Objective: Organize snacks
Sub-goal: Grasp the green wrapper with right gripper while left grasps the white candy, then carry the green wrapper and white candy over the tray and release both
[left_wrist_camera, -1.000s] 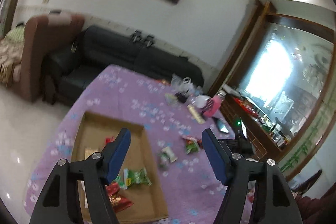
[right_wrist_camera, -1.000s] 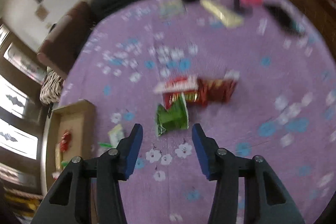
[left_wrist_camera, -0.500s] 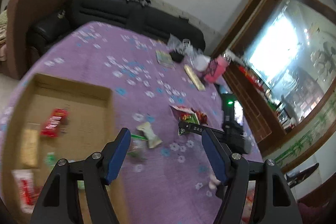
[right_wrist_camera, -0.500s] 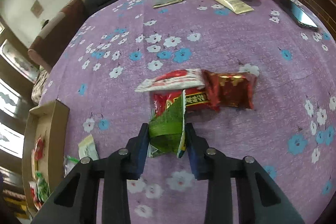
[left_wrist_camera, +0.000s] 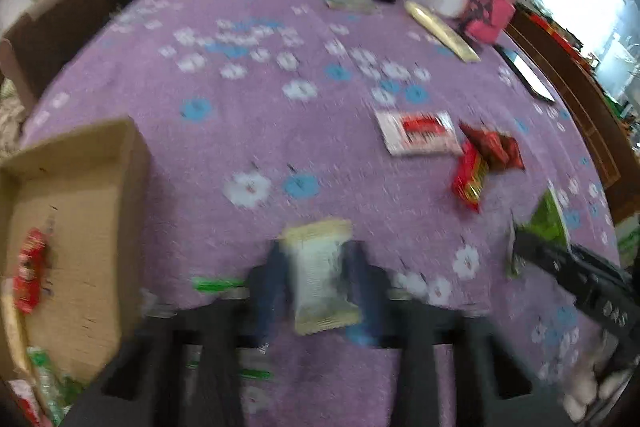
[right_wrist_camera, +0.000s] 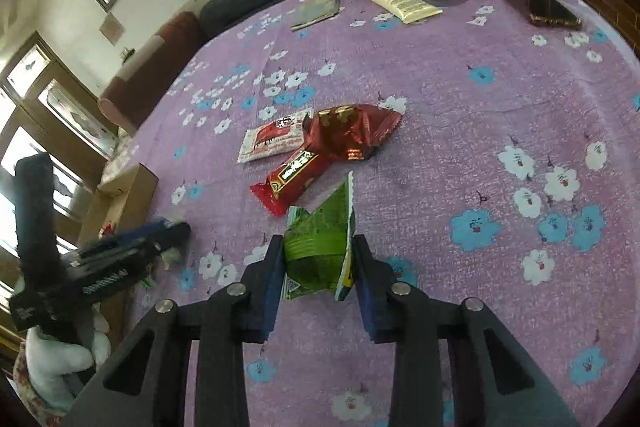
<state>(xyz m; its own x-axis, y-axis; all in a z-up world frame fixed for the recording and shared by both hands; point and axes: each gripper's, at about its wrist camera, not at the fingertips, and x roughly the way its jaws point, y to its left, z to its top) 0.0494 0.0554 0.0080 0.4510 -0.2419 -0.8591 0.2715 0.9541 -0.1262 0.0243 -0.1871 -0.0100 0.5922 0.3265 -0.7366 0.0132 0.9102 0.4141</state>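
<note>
A green packet point(right_wrist_camera: 318, 247) sits clamped in the right gripper point(right_wrist_camera: 316, 267) jaws, just above the table point(right_wrist_camera: 460, 131). A pale packet point(left_wrist_camera: 320, 275) lies between the left gripper point(left_wrist_camera: 318, 279) jaws, which press its sides. Red packets point(right_wrist_camera: 320, 151) lie just beyond; a cardboard box point(left_wrist_camera: 76, 211) stands left.

The red bar point(right_wrist_camera: 295, 174) carries pale characters on a dark oval, too small to read. The white packet point(right_wrist_camera: 275, 140) has red print, illegible. Lettering on the left gripper's body is blurred.
</note>
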